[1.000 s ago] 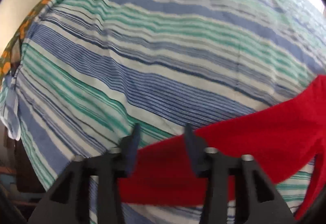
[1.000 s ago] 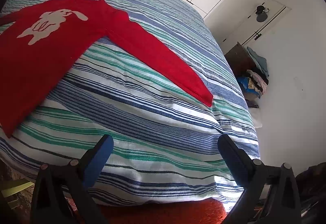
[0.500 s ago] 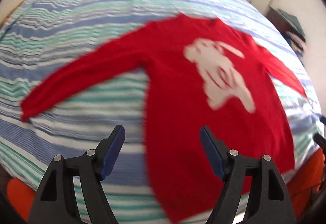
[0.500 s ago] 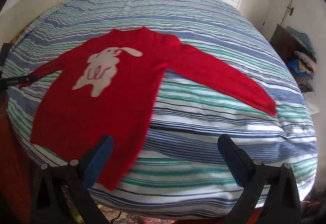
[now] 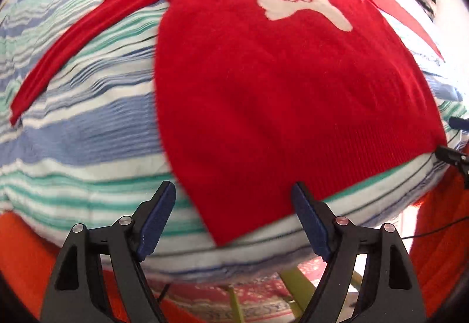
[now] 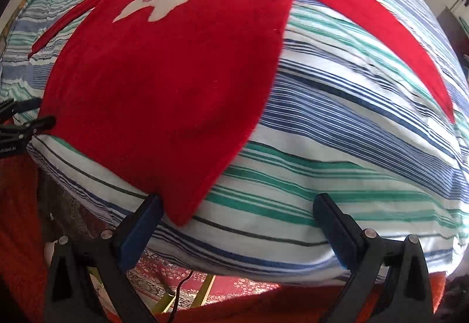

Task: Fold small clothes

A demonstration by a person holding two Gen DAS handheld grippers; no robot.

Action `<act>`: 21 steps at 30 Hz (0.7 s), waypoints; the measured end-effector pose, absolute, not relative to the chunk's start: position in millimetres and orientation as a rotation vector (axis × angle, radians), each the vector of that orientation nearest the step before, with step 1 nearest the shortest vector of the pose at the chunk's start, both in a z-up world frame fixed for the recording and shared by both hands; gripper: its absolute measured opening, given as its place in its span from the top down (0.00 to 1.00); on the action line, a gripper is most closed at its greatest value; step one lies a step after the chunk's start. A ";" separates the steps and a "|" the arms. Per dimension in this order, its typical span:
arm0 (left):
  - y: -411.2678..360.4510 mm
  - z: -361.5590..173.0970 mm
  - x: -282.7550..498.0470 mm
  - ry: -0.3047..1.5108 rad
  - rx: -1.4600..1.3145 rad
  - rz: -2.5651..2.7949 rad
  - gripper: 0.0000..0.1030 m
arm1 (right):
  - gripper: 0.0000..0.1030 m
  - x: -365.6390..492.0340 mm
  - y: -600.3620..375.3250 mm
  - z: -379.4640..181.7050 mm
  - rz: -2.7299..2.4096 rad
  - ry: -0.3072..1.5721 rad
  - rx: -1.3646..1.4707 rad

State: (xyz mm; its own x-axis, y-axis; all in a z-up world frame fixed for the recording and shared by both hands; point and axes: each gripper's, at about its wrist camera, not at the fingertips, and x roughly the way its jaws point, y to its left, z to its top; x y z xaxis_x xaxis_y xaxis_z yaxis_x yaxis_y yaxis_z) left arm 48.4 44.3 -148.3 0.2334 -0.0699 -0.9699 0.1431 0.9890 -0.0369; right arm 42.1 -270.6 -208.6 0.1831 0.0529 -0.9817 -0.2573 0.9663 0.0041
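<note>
A red sweater [image 5: 278, 88] with a white rabbit print lies flat on the striped bedspread [image 5: 88, 129], sleeves spread out; it also shows in the right wrist view [image 6: 164, 82]. My left gripper [image 5: 234, 220] is open and empty, just in front of the sweater's bottom left corner. My right gripper [image 6: 237, 229] is open and empty, its left finger [image 6: 140, 226] close to the sweater's bottom right corner. The right gripper shows at the right edge of the left wrist view [image 5: 454, 144], and the left gripper at the left edge of the right wrist view [image 6: 23, 120].
The bed edge [image 6: 263, 258] runs just ahead of both grippers. A patterned red rug [image 6: 222, 287] and a yellow-green frame [image 5: 293, 279] lie on the floor below. Orange-red cloth [image 5: 439, 235] hangs at the sides.
Both grippers have swung in toward the sweater's hem at the near bed edge. The left gripper left the sleeve and opened wide. The sweater now fills both views.
</note>
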 end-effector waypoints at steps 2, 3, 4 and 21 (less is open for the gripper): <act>55.3 -134.8 45.8 1.279 0.027 -0.110 0.20 | 0.02 39.0 -274.5 -202.7 0.189 1.361 -0.178; 62.7 -125.5 45.5 1.244 -0.002 -0.088 0.20 | 0.02 37.3 -276.0 -199.0 0.181 1.348 -0.171; 69.7 -118.3 46.3 1.215 -0.027 -0.069 0.19 | 0.02 35.2 -278.0 -193.6 0.175 1.325 -0.157; 146.1 -124.0 54.4 0.960 -0.169 0.260 0.13 | 0.02 23.2 -320.7 -145.5 -0.080 0.807 0.095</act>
State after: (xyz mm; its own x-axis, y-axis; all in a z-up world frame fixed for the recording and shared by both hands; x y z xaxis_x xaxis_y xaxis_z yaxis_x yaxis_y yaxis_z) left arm 54.4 146.1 -124.0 0.5459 0.1437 -0.8254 -0.2925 0.9559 -0.0271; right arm 23.2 -320.7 -145.5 0.6890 -0.0355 -0.7239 0.1081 0.9927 0.0543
